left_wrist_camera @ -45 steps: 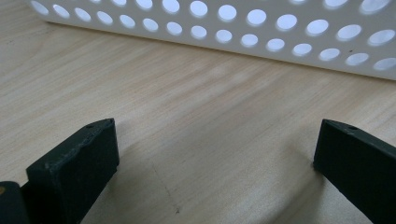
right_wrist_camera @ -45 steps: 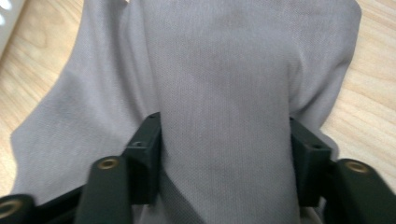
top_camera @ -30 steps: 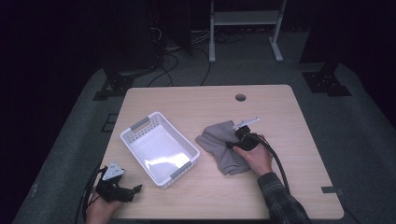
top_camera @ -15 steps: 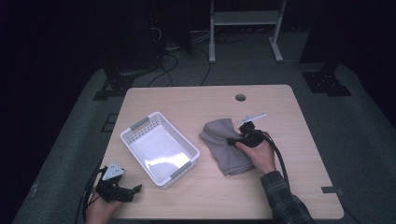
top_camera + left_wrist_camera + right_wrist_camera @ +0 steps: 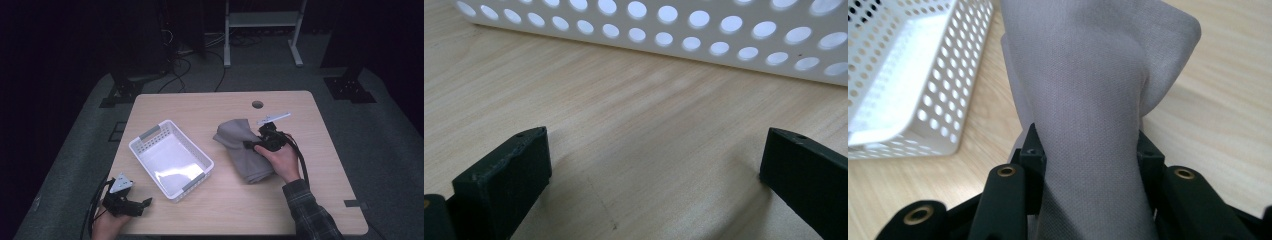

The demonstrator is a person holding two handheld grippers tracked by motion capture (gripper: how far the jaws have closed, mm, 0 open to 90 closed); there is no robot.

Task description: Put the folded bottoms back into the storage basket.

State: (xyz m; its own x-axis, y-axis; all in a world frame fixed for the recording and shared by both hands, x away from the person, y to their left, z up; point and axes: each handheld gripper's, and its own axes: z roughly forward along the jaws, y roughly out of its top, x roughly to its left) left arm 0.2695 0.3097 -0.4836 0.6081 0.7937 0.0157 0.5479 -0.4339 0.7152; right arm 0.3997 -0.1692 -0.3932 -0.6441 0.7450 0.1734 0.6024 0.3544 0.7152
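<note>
Right gripper (image 5: 256,141) is clamped on the grey cloth (image 5: 243,150), which lies folded on the tabletop (image 5: 290,205) just right of the white perforated basket (image 5: 145,150). Grip sits at the cloth's right edge; judged as a pinch to lift or carry it, most likely toward the basket, which stands empty.

Left gripper (image 5: 137,204) rests at the near left corner of the tabletop, jaws spread wide and holding nothing; it looks parked clear of the working hand.

Right gripper view: cloth (image 5: 1088,100) bunched up between the jaws, fabric rising in a fold. The high view does not resolve that. Left gripper view: basket wall (image 5: 704,40) close ahead, bare wood between the jaws.
</note>
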